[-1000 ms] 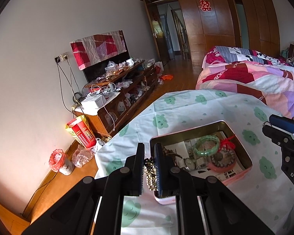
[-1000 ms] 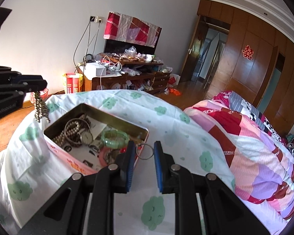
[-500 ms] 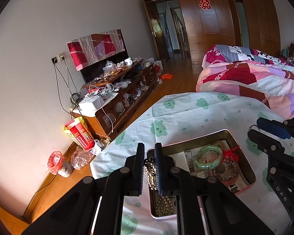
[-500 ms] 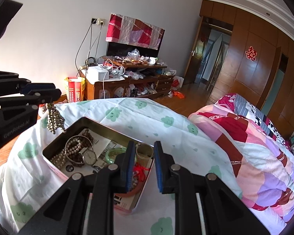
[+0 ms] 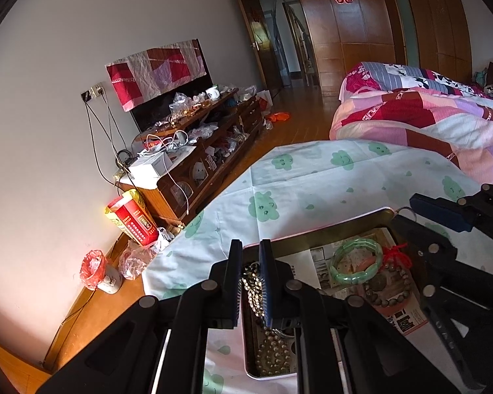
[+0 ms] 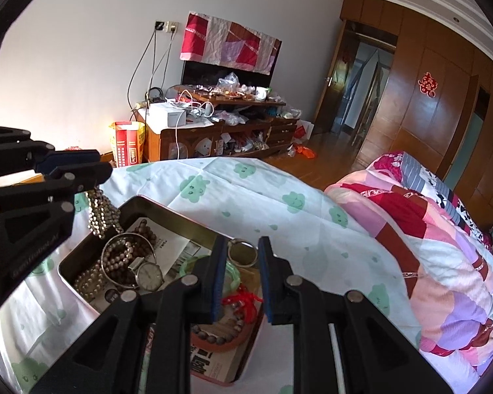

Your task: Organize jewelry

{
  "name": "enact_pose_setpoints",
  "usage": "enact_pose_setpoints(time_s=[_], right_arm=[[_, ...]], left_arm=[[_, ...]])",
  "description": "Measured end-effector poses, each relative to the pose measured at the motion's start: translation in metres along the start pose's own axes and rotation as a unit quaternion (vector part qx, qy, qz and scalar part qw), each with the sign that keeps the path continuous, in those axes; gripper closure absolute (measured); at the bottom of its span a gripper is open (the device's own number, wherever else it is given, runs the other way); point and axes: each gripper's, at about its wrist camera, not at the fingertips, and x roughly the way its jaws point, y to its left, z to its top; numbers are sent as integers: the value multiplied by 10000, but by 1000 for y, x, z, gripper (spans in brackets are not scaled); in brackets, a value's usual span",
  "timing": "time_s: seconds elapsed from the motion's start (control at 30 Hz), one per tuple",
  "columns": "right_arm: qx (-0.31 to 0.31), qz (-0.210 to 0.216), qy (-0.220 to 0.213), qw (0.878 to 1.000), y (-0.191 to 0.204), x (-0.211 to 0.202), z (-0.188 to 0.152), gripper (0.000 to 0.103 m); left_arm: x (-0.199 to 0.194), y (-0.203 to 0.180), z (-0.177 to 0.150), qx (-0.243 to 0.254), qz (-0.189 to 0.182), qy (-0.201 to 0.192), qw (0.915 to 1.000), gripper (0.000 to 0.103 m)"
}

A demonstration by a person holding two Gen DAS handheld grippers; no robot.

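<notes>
Beads [image 5: 253,290] hanging over near corner of tin [image 5: 328,226], pinched in left gripper [image 5: 250,282]. Ring [image 6: 242,252] hanging over far edge, squeezed in right gripper [image 6: 241,282]. Tin sitting on cloth [image 5: 328,177].

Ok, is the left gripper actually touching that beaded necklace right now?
Touching. In the left wrist view the left gripper has its pads closed on the beaded necklace, whose strands hang down into the tin.

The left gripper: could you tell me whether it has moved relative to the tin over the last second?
Yes. The left gripper with its bead necklace came in over the tin's near end.
</notes>
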Motion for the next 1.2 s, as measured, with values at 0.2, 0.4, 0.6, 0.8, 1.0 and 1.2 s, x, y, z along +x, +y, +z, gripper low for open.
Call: enact_pose_setpoints(time_s=[0.2, 0.4, 0.6, 0.8, 1.0, 1.2], right_arm=[[51, 53, 148, 9999, 4, 14, -6, 82], [27, 94, 243, 9997, 10, 23, -11, 82], [-16, 222, 328, 9992, 14, 30, -15, 82], [19, 126, 324, 9994, 12, 29, -19, 47], [137, -10, 369, 9992, 3, 22, -23, 46], [346, -23, 315, 9989, -4, 9, -29, 42]], left_arm=[[15, -3, -6, -21, -34, 171, 9998, 93], [22, -5, -11, -1, -72, 267, 9996, 93], [30, -15, -17, 165, -163, 404, 9989, 92], [27, -14, -23, 118, 228, 345, 9991, 38], [10, -2, -28, -78, 124, 228, 9996, 36], [-8, 7, -36, -264, 161, 148, 9994, 36]])
